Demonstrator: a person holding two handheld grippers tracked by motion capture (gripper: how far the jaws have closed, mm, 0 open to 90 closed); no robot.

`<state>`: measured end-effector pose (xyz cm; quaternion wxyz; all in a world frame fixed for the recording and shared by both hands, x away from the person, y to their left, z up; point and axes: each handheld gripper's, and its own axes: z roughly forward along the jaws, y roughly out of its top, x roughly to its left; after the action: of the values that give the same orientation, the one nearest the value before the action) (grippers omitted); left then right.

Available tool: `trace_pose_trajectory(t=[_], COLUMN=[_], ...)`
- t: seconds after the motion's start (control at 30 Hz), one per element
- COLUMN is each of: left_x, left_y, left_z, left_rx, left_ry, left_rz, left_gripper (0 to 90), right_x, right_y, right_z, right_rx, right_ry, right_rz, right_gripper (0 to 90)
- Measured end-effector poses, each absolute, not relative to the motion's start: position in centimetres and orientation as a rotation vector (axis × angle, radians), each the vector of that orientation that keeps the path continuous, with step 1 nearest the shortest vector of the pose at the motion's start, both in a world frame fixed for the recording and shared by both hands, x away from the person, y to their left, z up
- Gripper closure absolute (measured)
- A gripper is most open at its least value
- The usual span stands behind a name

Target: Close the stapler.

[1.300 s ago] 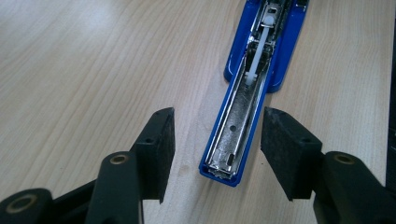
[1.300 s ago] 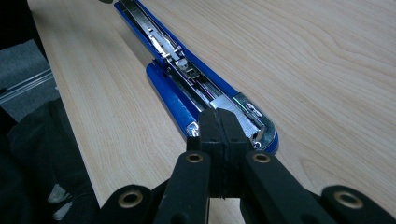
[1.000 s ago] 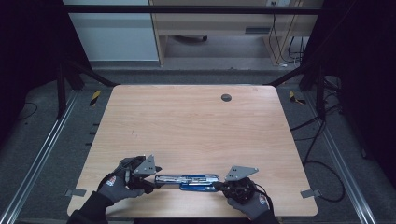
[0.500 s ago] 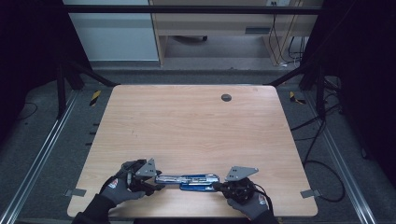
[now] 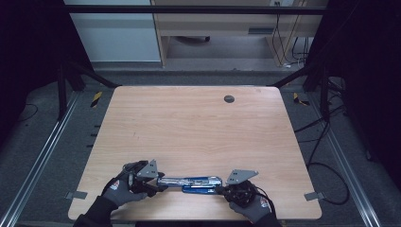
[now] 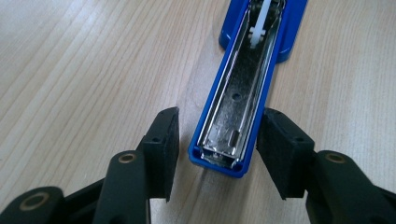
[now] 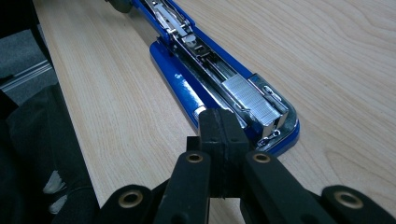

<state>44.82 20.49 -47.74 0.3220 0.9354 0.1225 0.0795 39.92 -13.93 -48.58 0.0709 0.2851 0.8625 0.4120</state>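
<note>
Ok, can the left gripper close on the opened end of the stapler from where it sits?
Probably yes. The left gripper is open, with its jaws either side of the blue stapler end and nothing between the pads and its sides. The right gripper, jaws shut, sits at the far end near the staples, out of the way.

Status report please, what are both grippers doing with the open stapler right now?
Left gripper open, jaws either side of the stapler lid end. Right gripper shut at the base end. Staples loaded. Nothing in the way.
</note>
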Motion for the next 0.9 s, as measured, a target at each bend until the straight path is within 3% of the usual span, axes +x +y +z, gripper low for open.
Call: trace_pose_trajectory(t=[0.9], left_x=[45.29], left_y=[19.57], left_z=[-47.62], left_rx=[2.500], left_ry=[0.289], left_rz=[0.149], left_gripper=[55.7], right_x=[40.10], right_y=[-13.68], right_z=[-49.02], right_rx=[0.868], right_ry=[2.586], right_rz=[1.219], right_gripper=[90.0])
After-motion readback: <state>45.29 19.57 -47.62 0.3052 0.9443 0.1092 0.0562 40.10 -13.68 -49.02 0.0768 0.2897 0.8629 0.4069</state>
